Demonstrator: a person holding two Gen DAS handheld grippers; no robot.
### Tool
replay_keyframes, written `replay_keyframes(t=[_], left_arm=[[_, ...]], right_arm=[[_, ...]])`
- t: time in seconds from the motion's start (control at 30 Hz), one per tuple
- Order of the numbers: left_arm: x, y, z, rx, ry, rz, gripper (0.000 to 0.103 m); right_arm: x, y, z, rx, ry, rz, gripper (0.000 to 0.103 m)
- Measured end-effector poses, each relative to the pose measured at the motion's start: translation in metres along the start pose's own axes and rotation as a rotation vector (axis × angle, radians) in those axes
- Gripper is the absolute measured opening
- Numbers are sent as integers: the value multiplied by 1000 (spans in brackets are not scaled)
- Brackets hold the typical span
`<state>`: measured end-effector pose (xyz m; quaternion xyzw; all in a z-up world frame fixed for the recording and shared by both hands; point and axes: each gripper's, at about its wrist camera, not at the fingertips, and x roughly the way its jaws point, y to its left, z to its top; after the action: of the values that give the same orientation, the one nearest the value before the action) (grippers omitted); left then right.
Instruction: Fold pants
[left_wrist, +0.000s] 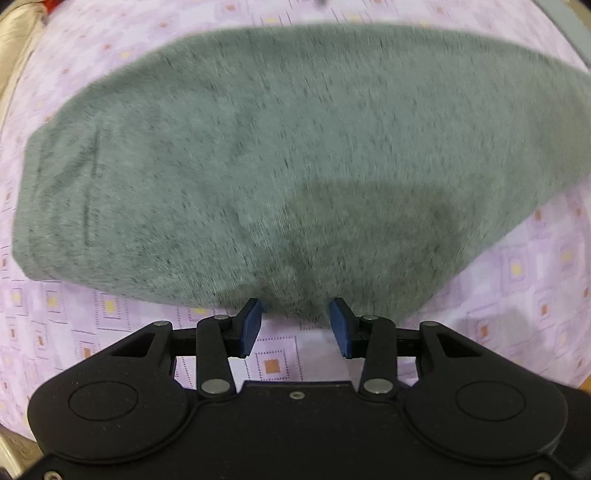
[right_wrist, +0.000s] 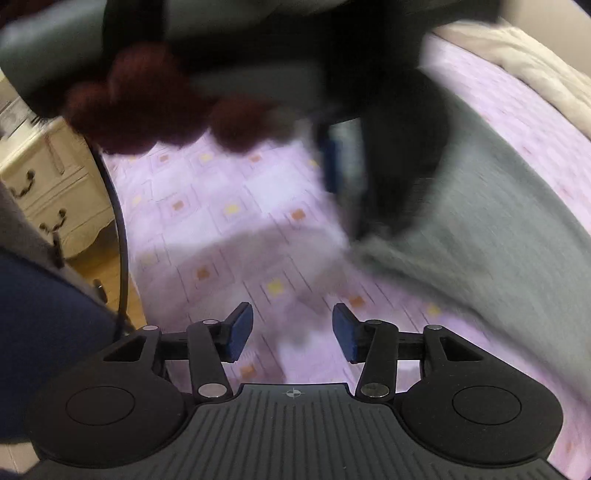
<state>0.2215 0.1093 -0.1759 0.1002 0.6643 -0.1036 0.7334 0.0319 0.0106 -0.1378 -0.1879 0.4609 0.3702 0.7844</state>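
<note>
Left gripper (left_wrist: 295, 325): I see jaws apart at the near edge of the grey pants (left_wrist: 288, 166).
Right gripper (right_wrist: 291, 332): jaws apart, empty, above the lilac bedsheet (right_wrist: 221, 229).

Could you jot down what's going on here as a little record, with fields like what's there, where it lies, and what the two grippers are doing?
Garment: grey pants, lying flat, already folded over
Surface: lilac patterned bedsheet
Left gripper: open, at the near edge of the pants, fabric between its blue pads; grip not confirmed
Right gripper: open, empty, above bare sheet beside the pants
Nearby: cream drawer unit
Picture quality: motion-blurred
</note>
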Motion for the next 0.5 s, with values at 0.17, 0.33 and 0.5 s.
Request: replay_keyframes(t=[0.17,0.33,0.5], left_arm=[[13,-3,-18,63,-5,17,52],[14,-11,-27,80,-28,43,52],[15,-14,-24,80,-8,31,51]], right_arm=[[-33,-49,-17,332,-38,-204,17],[-42,-94,-8,508,-90,-365,14],[-11,-111,15,452,-35,-342,14]])
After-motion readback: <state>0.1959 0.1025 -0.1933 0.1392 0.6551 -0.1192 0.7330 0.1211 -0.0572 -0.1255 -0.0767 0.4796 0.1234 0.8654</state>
